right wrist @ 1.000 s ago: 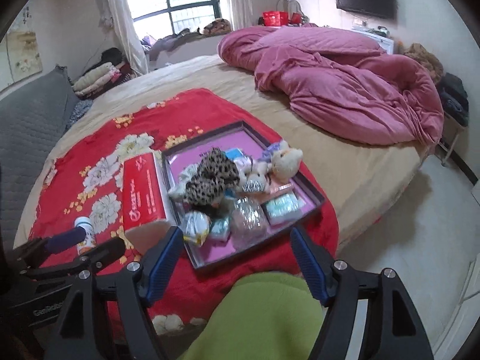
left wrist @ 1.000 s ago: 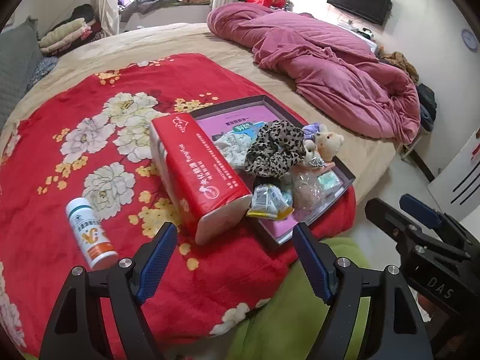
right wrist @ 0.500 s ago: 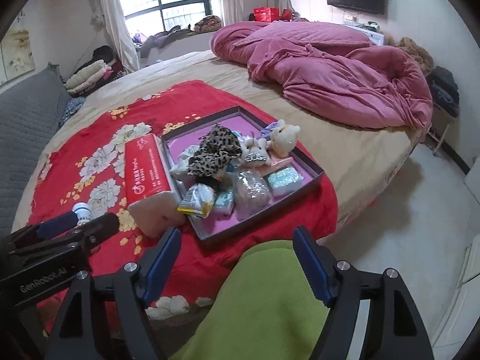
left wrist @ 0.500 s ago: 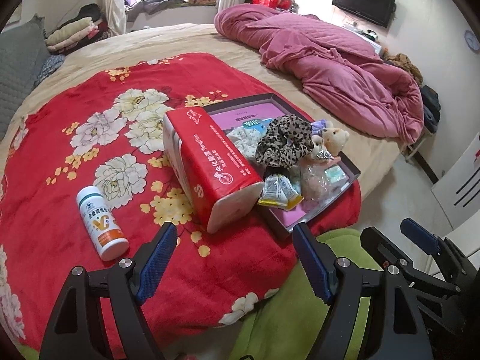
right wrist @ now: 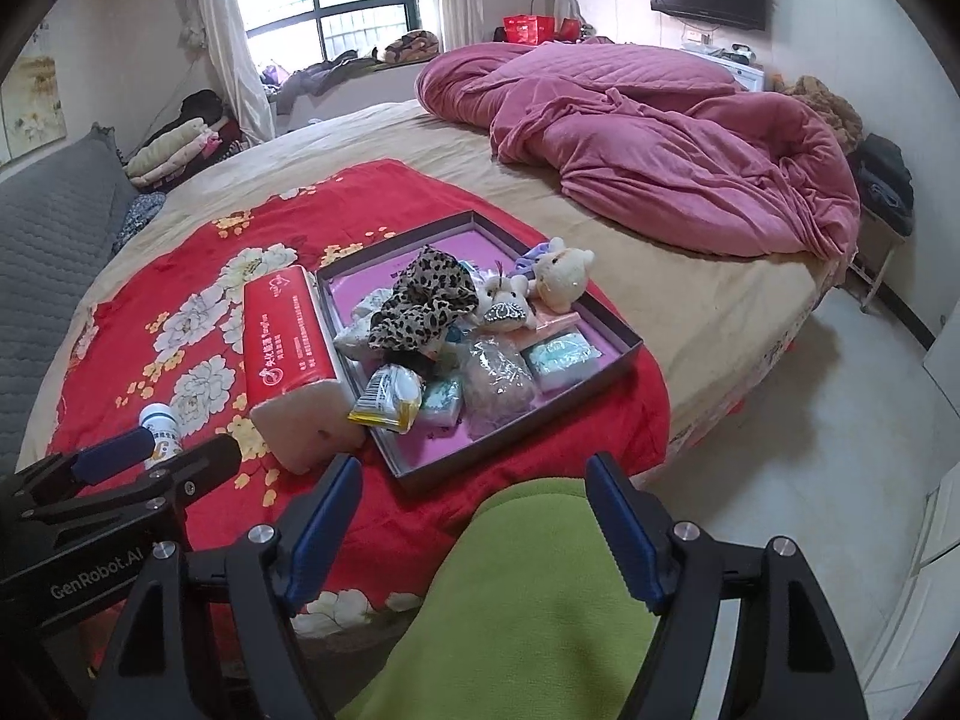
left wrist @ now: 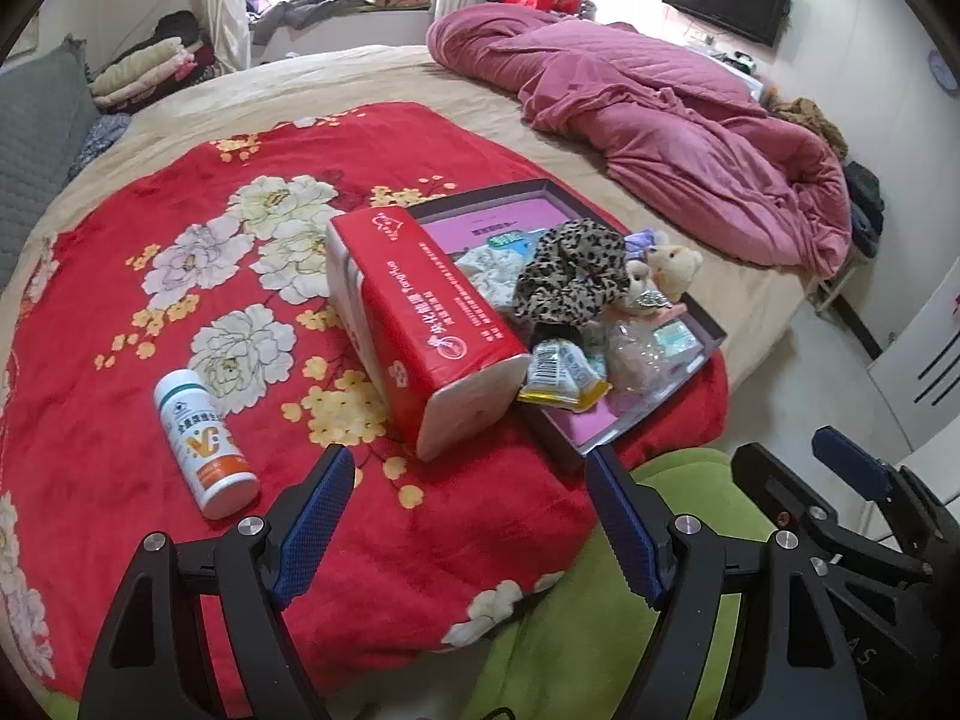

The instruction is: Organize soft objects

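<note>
— Two grippers, left gripper (left wrist: 462,516) and right gripper (right wrist: 474,522), spread and empty?

— Yes, hovering short of the shallow purple-lined tray (right wrist: 606,324), where the leopard-print fabric scrunchie (right wrist: 429,297) lies heaped, probably choosing.

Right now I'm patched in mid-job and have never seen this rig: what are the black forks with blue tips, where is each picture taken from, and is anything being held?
There is no robot arm here. A person carries two hand-held grippers, each with a fisheye camera looking along its jaws. One picture comes from the left gripper, the other from the right gripper; each also shows the other at its edge. Both sets of jaws stand open with nothing between them.

On the red floral blanket lie a white bottle, a red tissue pack and a shallow tray. The tray holds a leopard-print scrunchie, a small plush bear and several small packets. The green shape at the bottom is probably the person's clothing.
</note>
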`<state>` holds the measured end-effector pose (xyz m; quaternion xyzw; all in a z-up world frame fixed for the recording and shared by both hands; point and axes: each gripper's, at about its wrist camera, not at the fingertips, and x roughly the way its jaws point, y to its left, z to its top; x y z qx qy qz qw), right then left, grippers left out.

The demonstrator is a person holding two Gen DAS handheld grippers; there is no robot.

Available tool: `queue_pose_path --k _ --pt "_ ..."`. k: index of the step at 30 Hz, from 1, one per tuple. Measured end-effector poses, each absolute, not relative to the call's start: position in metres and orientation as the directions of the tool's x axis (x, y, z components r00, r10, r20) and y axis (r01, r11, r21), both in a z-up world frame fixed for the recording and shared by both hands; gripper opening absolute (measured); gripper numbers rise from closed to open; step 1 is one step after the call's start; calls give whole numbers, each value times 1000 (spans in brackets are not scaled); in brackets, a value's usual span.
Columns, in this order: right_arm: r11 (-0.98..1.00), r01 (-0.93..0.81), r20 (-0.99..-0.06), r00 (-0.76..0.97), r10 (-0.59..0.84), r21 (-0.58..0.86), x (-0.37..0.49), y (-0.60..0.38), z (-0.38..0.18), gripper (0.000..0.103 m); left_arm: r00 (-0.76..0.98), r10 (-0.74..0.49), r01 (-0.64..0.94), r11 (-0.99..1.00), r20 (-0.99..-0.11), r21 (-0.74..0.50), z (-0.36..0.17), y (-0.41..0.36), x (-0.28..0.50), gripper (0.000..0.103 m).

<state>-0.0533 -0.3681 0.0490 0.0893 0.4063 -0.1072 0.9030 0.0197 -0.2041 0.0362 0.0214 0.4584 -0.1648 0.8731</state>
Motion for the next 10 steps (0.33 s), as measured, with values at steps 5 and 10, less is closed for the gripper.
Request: queue_pose_path --k 5,10 --pt "960 273 -755 643 -129 68 -54 -370 47 76 524 -269 309 944 -808 -114 35 -203 20 80" --pt "960 275 -754 643 -137 60 -54 -372 48 76 550 -276 321 941 -788 -106 39 -201 22 80"
